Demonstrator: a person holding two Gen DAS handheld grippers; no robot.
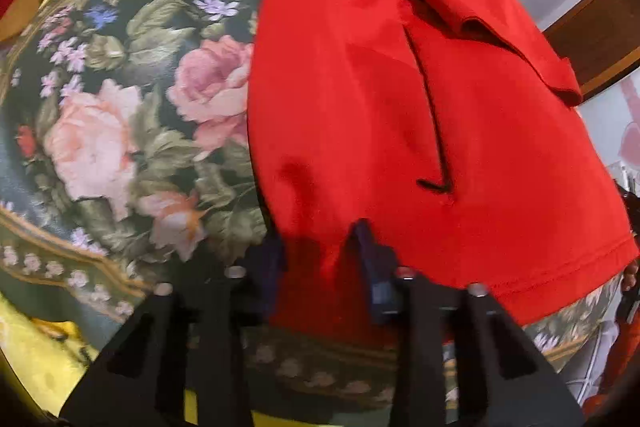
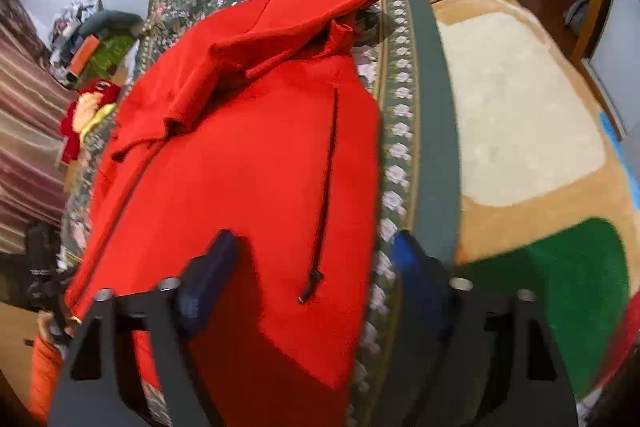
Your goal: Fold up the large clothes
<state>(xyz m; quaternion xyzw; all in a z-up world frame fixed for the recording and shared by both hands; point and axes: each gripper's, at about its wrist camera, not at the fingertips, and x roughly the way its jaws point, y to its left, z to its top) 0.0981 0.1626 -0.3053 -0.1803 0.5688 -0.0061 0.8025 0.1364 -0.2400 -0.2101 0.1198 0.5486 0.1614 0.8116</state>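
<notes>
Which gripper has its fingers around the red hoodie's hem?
The left gripper: hoodie hem sits between its fingers. The right gripper is open above it.

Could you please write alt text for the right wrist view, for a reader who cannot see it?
A red hooded garment lies partly folded on a dark floral bedspread, its black drawstring trailing toward the camera. The right gripper hovers open at its near edge, blue pads apart. A tan, cream and green blanket lies to the right.

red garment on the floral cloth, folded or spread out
Partly folded: the red fabric garment has its sleeve doubled across the top, body flat.
</notes>
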